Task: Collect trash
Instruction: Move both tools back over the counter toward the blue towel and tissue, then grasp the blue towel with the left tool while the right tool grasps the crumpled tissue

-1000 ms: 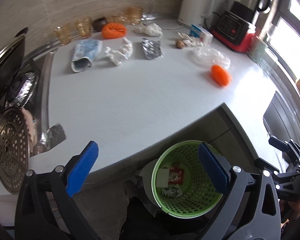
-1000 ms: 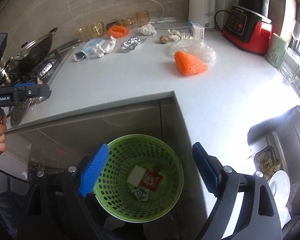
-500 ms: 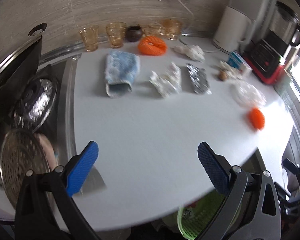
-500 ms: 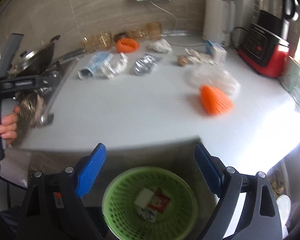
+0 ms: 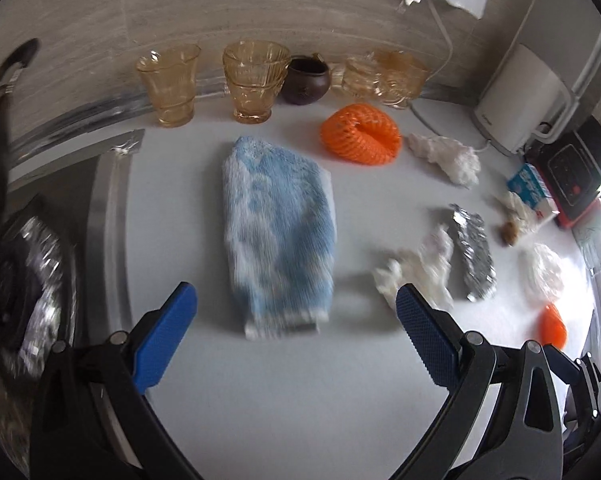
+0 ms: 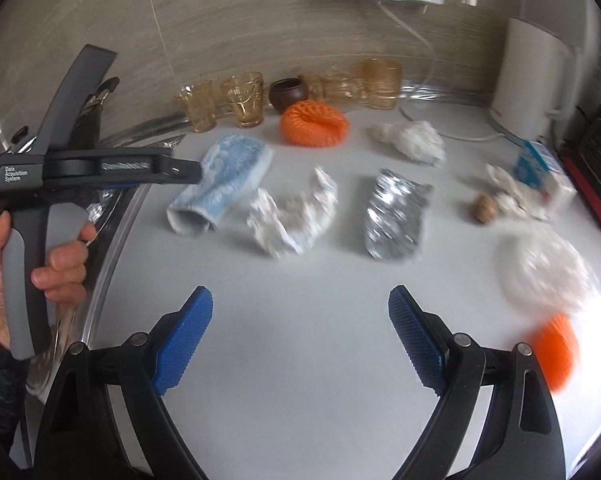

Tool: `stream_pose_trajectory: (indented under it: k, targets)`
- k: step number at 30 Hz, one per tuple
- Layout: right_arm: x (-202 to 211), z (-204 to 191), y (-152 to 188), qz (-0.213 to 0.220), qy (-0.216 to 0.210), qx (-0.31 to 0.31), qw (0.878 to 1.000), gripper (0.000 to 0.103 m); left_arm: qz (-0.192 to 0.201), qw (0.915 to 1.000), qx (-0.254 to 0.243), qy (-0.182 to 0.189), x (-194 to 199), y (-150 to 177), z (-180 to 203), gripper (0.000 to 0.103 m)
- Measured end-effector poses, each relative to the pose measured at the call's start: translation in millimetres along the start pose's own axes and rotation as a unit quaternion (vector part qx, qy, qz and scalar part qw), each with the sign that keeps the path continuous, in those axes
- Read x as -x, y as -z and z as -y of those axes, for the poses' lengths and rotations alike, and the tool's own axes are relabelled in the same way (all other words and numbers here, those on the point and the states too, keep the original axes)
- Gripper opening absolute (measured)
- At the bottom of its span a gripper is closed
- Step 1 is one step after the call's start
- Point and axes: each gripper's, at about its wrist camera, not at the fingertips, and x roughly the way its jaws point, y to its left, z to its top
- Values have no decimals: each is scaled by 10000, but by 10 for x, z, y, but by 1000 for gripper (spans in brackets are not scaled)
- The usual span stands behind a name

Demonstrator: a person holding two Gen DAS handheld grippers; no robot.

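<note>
With both grippers spread wide and empty, the left gripper [image 5: 296,320] hangs over the blue-and-white knitted sleeve [image 5: 280,240], probably its pick, and the right gripper [image 6: 300,328] over bare desk [image 6: 300,360] short of the crumpled white paper [image 6: 292,216] and foil wrapper [image 6: 392,216]. Trash lies scattered mid-desk, within reach: soft sleeve, stiff creased paper, shiny wrinkled foil, springy orange foam net [image 6: 314,124]. Amber ribbed glasses [image 5: 210,82] line the wall, likely not trash.
</note>
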Motion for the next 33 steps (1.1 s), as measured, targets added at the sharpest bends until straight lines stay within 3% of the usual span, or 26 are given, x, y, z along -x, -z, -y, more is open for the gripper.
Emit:
stream_pose_trajectory:
  k: [9, 17, 20, 23, 27, 33]
  targets:
    - [-579, -106, -298, -235, -87, -14, 9997, 89, -484, 9988, 61, -97, -662, -333, -191, 95]
    - [-788, -66, -367, -370, -36, -75, 9993, 89, -620, 9975, -63, -334, -855, -383, -168, 95]
    - [-823, -41, -391, -396, -12, -101, 9992, 89, -695, 9969, -79, -371, -913, -361, -156, 84]
    - [-850, -7, -414, -405, 8, -138, 9991, 89, -621, 9958, -275, -613, -915, -339, -83, 62]
    - [-898, 36, -428, -440, 5, -204, 9988, 89, -602, 9966, -225, -509, -870, -325, -87, 17]
    - [-972, 45, -443, -502, -7, -225, 9985, 89, -455, 9978, -157, -458, -717, -283, -177, 12]
